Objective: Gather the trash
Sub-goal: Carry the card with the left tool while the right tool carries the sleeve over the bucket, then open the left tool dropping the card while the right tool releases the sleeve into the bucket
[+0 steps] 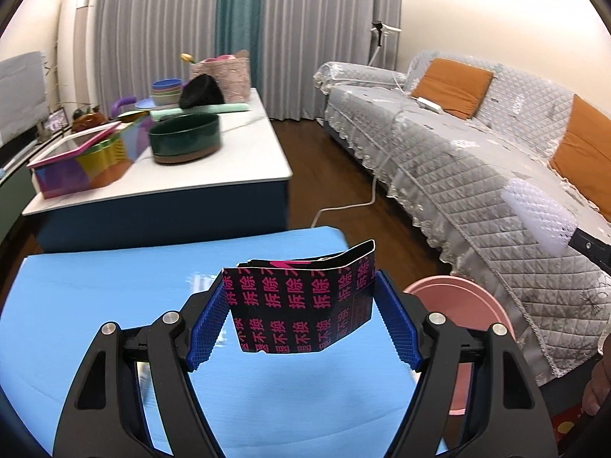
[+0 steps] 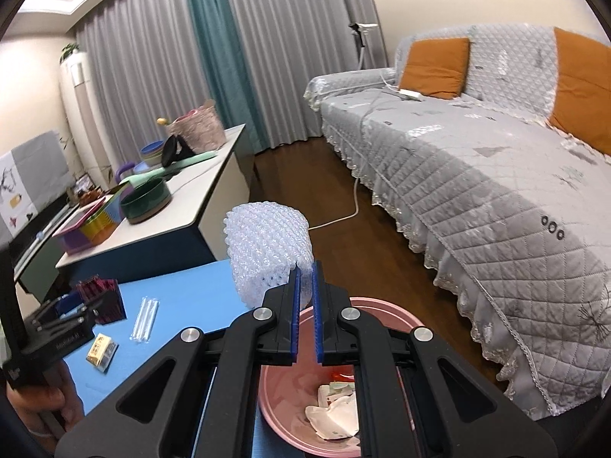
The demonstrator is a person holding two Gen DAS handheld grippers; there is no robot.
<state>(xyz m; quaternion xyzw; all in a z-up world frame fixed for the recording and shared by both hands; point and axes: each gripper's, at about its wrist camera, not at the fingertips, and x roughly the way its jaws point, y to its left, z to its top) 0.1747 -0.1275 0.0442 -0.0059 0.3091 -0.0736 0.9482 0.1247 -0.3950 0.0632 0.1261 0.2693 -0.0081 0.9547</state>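
Observation:
My left gripper is shut on a black carton with pink characters and holds it above the blue table. It also shows at the left of the right wrist view. My right gripper is shut on a white foam net sleeve and holds it over the pink bin, which has paper scraps inside. The sleeve also shows in the left wrist view, as does the bin. Clear wrapped straws and a small yellow-white packet lie on the blue table.
A white-topped coffee table behind holds a dark green bowl, a colourful box and stacked dishes. A grey quilted sofa with orange cushions fills the right. A white cable runs over the wooden floor.

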